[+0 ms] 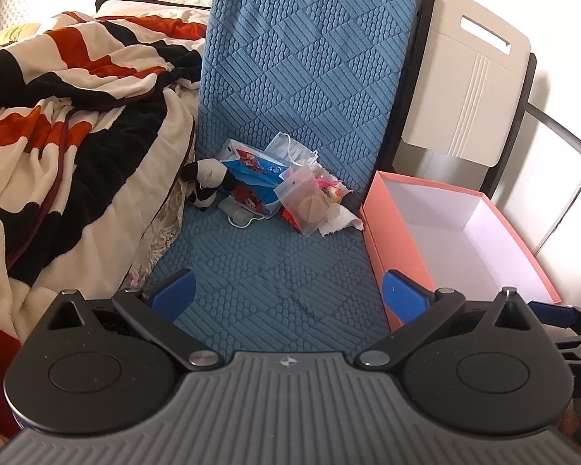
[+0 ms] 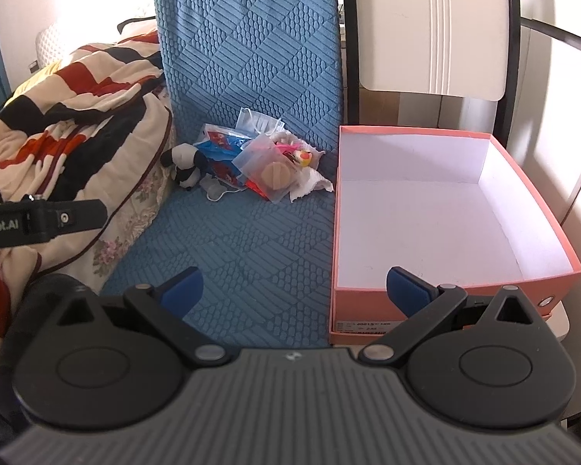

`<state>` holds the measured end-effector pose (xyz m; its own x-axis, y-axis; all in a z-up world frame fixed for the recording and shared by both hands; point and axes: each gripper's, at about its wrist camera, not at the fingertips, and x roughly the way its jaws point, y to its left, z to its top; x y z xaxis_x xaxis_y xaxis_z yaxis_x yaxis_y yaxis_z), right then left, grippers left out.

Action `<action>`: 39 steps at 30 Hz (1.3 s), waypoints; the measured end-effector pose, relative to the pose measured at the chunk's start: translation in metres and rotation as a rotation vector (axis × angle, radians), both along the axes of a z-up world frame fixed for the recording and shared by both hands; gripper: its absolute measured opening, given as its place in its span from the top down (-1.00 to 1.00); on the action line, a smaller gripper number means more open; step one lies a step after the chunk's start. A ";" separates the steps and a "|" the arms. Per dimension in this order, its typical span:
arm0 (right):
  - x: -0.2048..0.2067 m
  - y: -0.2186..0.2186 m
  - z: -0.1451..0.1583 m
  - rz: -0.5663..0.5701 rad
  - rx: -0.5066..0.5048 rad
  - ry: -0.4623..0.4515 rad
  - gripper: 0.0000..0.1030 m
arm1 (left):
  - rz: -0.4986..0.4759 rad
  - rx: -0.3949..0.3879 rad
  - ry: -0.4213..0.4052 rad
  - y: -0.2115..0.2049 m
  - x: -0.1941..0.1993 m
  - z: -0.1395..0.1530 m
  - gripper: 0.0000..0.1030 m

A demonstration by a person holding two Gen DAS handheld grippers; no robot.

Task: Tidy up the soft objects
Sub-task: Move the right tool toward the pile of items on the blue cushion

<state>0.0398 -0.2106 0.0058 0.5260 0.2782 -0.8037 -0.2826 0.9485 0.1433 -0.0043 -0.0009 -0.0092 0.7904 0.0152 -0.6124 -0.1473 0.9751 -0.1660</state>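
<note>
Lettering "Robot.AI" marks the left tool [image 2: 42,221], seemingly spread wide like the right tool [image 2: 294,290].

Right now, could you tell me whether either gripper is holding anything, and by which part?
Nothing is held. The left gripper and the right gripper are both open over the blue mat, short of the pile of soft things.
</note>
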 end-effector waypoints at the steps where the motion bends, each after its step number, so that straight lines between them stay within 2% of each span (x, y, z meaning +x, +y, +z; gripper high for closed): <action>1: 0.000 0.000 0.000 0.001 -0.001 0.001 -1.00 | 0.002 0.001 0.003 0.000 0.000 0.000 -1.00; 20: 0.004 0.005 -0.004 0.012 0.007 0.005 -1.00 | 0.003 -0.003 0.002 0.006 0.006 -0.004 -1.00; 39: 0.033 0.027 -0.042 0.047 0.025 0.029 -1.00 | 0.005 0.010 0.015 0.023 0.061 -0.048 -1.00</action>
<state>0.0731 -0.1838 -0.0360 0.4880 0.3221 -0.8112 -0.3223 0.9302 0.1755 0.0565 0.0217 -0.0577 0.7808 0.0255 -0.6243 -0.1546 0.9760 -0.1535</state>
